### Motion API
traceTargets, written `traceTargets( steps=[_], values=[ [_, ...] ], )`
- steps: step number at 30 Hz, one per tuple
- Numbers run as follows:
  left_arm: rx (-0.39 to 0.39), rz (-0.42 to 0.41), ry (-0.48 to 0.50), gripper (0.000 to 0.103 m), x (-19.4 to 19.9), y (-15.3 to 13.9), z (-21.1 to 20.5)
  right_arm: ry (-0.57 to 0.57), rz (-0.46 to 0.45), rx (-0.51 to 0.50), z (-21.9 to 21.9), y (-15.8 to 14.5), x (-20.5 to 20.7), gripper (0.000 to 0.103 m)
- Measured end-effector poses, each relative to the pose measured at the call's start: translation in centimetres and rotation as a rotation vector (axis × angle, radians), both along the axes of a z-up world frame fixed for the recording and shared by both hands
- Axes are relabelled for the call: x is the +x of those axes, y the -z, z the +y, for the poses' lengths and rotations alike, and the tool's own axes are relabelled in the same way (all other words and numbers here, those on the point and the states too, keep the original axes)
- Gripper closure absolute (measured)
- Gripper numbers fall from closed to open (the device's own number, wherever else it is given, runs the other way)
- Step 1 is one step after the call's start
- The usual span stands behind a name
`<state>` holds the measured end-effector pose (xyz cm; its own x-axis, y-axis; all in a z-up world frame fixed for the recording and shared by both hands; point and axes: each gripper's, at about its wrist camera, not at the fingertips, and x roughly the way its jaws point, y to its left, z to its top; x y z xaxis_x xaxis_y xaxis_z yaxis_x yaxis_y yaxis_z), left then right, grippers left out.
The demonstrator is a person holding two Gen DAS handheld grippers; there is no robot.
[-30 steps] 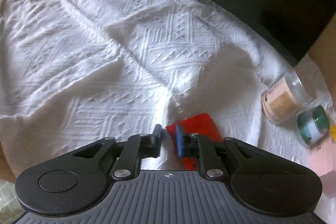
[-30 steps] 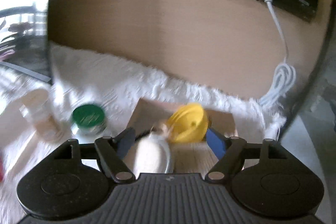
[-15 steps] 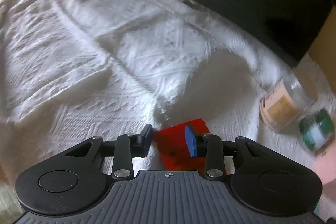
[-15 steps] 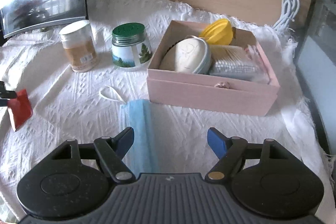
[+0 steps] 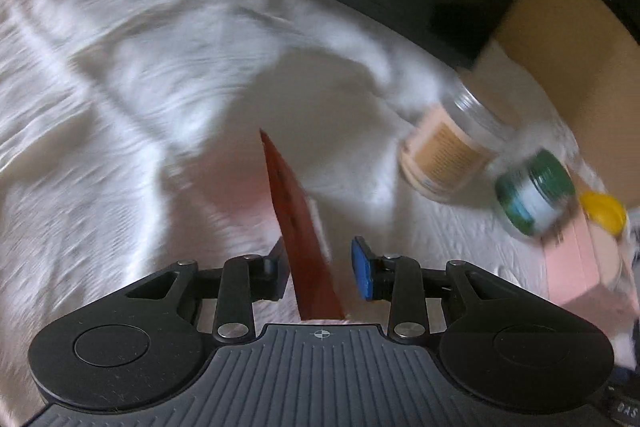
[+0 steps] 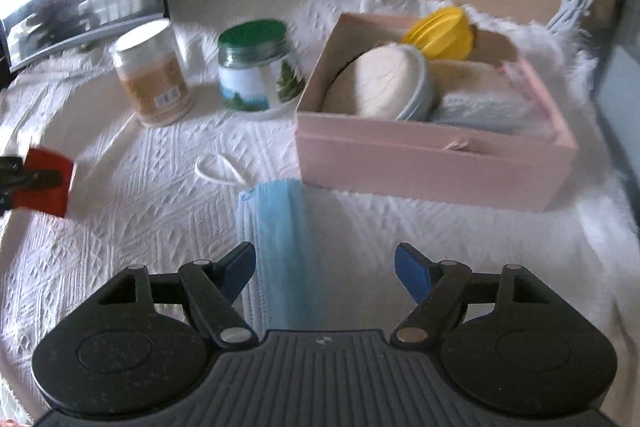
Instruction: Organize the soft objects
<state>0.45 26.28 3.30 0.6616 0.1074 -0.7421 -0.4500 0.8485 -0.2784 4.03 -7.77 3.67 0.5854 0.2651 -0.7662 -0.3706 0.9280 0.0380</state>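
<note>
**Red packet between the left jaws, blue mask under the right**

The left gripper is hanging over the white textured cloth with a flat red packet standing edge-on between its jaws; the packet is lying against the left finger while the blue pad on the other side is standing clear of it, so the jaws are apart and not pinching. In the right wrist view the same packet is showing at the far left edge. The right gripper is hovering with its jaws spread wide over a folded blue face mask, which is lying on the cloth just in front of a pink box. The box is holding a yellow item, a cream pouch and pale folded cloth. Two jars are standing left of the box
</note>
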Motion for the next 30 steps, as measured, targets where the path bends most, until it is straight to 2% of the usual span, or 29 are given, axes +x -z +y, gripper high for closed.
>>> traceTargets(
  steps=[4,8,14,19,24,26,28,30],
  values=[
    [0.032,0.029,0.144,0.067,2.5,0.7,-1.4,0.006,0.047,-0.001,0.0,1.3,0.8,0.025],
    [0.095,0.039,0.231,0.067,3.5,0.7,-2.8,0.0,0.022,-0.003,0.0,1.6,0.8,0.019],
    [0.116,0.061,0.242,0.067,2.5,0.3,-2.7,0.017,-0.023,-0.004,0.5,2.0,0.7,0.01],
    [0.167,-0.019,0.169,0.067,1.0,-1.8,-2.2,0.017,-0.066,-0.026,1.3,2.5,0.1,0.003],
    [0.151,0.006,0.263,0.067,2.0,-1.6,-3.5,0.029,-0.08,-0.027,1.5,2.6,-0.1,0.001],
    [0.165,0.043,0.292,0.067,2.3,-0.7,-4.4,0.029,-0.086,-0.025,1.5,2.7,-0.2,0.001],
    [0.182,0.075,0.319,0.063,2.4,0.2,-5.3,0.029,-0.093,-0.023,1.5,2.7,-0.3,0.001],
    [0.232,0.08,0.342,0.062,2.3,0.6,-6.1,0.03,-0.095,-0.022,1.4,2.7,-0.4,0.0]
  ],
)
